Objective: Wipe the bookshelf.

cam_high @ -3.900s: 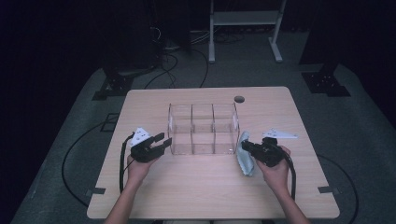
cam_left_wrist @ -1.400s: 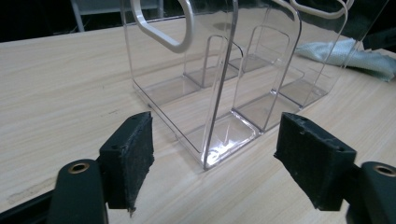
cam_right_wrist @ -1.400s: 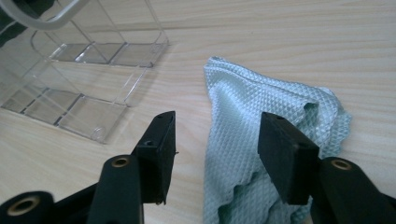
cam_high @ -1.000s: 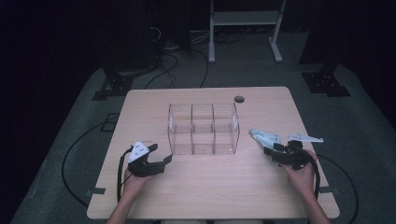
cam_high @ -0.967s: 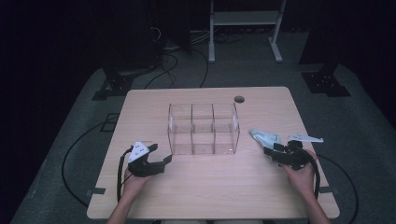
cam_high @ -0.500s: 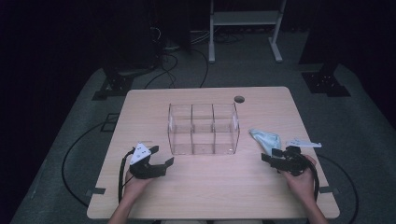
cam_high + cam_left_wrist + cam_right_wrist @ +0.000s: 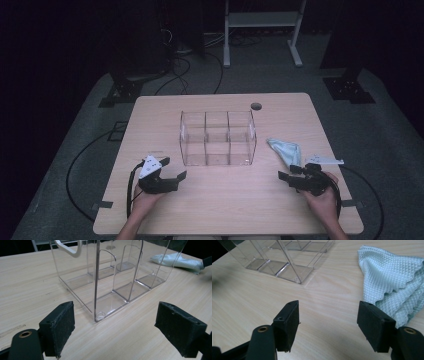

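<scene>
From where I sit, both tools are empty: the left hand-held gripper (image 7: pixel 175 178) stands released near the front-left part of the desk (image 7: pixel 220 220), its jaws having just been opening with nothing between them, and the right hand-held gripper (image 7: pixel 290 174) is likewise released near the front-right, jaws also just widened and bare. The cloth (image 7: pixel 286 149) lies crumpled toward the right edge, just beyond the right jaws and apart from them; the clear organizer (image 7: pixel 218 137) sits mid-desk, its compartments empty. My worry is the cloth: I judge a low sweep could snag its folds and drag it toward the right edge, which is not far off. The organizer looks light and slick, so a nudge from either jaw may slide or tip it, and its clear walls are hard to judge in the left gripper view. Open room is generous along the front edge and between the hands; the back holds a cable hole (image 7: pixel 256 106).
</scene>
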Demonstrator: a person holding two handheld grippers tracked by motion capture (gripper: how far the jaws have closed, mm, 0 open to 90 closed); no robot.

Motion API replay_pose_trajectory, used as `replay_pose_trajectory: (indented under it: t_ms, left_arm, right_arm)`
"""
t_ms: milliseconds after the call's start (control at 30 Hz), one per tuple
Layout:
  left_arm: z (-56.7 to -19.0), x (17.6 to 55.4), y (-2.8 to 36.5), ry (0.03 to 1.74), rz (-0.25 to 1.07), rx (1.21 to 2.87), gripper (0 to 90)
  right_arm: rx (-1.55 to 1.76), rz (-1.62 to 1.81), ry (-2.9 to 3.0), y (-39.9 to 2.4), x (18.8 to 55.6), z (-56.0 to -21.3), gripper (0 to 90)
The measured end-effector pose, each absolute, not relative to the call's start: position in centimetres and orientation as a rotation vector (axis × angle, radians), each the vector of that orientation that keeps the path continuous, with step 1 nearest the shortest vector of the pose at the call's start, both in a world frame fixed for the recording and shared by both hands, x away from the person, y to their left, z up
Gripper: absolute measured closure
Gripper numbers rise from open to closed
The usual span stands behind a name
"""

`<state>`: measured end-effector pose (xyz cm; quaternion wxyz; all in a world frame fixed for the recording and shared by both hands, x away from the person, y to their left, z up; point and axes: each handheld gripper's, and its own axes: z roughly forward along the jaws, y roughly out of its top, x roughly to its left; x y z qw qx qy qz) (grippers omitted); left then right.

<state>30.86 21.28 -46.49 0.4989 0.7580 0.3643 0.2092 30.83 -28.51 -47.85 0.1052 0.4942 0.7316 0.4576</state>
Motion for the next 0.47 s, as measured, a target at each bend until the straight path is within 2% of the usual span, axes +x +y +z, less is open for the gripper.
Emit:
replay_pose_trajectory:
  t_ms: [467]
  left_arm:
    - [-46.32, 30.73, 21.28, 0.873, 0.495, 1.822, 9.9]
  right_arm:
    - [1.435, 1.392, 2.145, -28.82, 29.70, -48.41, 31.4]
